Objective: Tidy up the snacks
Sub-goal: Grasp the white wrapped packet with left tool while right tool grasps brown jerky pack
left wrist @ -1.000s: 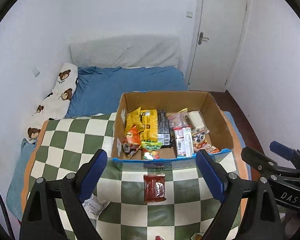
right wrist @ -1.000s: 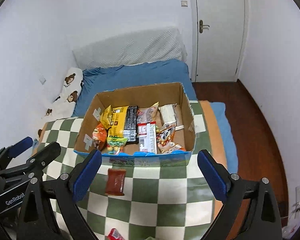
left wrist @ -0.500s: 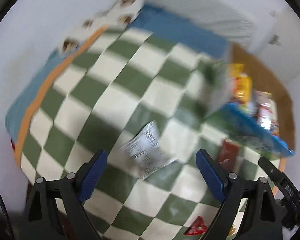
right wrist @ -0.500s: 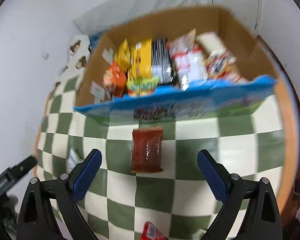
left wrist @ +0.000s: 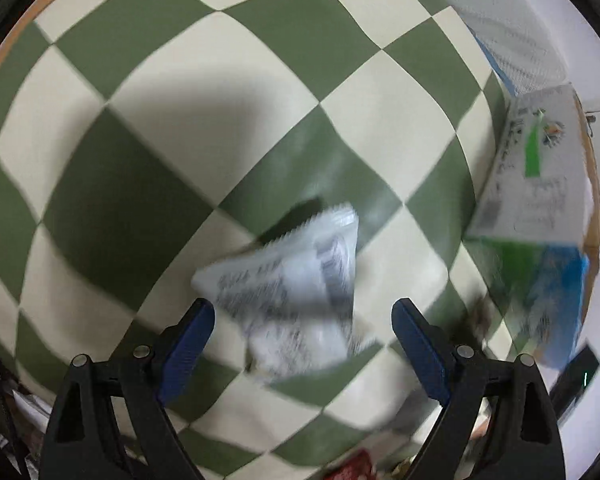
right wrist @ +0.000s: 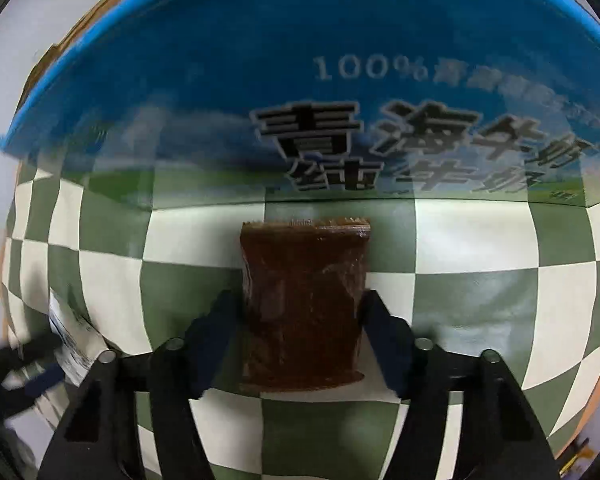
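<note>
Left gripper (left wrist: 303, 334) is pointing steeply down at the green-and-cream checkered cloth (left wrist: 148, 92); its jaws are closing, with the blurred white snack packet (left wrist: 296, 280) lying between the blue pads (left wrist: 190, 330), neither pad touching it yet. The cardboard box (left wrist: 540, 208) is sitting at the right edge of that view, well apart from the packet.

Right gripper (right wrist: 300, 320) is also aiming almost straight down, jaws closing on the dark red-brown snack pouch (right wrist: 304, 300) in the lower centre of its view; both fingers are appearing to press against the pouch's long edges. The pouch is lying flat on the cloth just in front of the box's blue printed wall (right wrist: 260, 60).

Versus a second ago: both grippers were held high and wide, looking across the bed into the open box with its snacks; now both are sitting low over the cloth, each over its own packet, and the box interior is out of sight.
</note>
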`<state>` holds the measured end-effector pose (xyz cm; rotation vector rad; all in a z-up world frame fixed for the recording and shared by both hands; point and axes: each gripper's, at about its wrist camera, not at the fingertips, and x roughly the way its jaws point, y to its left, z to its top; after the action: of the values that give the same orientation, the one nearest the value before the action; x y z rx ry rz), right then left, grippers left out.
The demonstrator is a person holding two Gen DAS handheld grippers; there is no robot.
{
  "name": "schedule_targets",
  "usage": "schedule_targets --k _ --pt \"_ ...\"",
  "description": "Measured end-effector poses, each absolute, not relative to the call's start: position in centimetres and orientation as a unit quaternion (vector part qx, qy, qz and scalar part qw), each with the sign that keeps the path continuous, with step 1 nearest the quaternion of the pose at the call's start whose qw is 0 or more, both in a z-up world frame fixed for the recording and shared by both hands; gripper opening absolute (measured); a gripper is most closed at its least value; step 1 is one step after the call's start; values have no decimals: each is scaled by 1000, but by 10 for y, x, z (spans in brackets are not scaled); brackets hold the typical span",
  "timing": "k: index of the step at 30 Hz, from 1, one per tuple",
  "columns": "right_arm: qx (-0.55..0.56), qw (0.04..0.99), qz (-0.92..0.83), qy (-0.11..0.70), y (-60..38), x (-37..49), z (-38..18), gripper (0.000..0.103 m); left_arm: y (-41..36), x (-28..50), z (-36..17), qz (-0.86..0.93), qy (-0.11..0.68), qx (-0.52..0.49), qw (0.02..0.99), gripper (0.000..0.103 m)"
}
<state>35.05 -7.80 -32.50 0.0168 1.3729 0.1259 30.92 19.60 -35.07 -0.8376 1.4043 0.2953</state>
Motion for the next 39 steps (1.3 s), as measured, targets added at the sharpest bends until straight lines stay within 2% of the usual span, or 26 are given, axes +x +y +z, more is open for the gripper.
schedule_targets --k 1,2,3,11,13,16,20,25,29,35,39 --pt "5 772 64 632 -79 347 -325 60 191 314 -352 132 625 -356 683 74" --pt "5 771 68 634 -81 344 -326 60 185 320 -355 127 631 -335 688 59" --pt "6 767 71 637 -84 340 -327 60 176 325 -357 118 641 -308 693 57" --pt "53 737 84 669 -125 297 -336 60 67 323 -352 24 667 -116 735 55" --pt "72 727 85 677 -136 284 -336 60 42 315 -353 0 672 -97 734 55" --pt "82 725 81 679 -148 268 -332 60 20 308 -360 -17 682 -84 726 55" --pt "79 738 63 667 -154 262 -334 61 11 306 -373 -21 689 -72 721 65" --pt "68 733 62 674 -146 271 -341 65 -1 304 -373 -18 688 -58 723 65" --pt "40 736 58 673 -132 271 -345 60 10 292 -365 -2 681 -54 730 49" --pt "59 744 74 662 -147 265 -329 58 11 274 -343 -3 674 -84 734 48" --pt "97 752 99 645 -164 259 -295 58 11 270 -301 -19 652 -114 749 48"
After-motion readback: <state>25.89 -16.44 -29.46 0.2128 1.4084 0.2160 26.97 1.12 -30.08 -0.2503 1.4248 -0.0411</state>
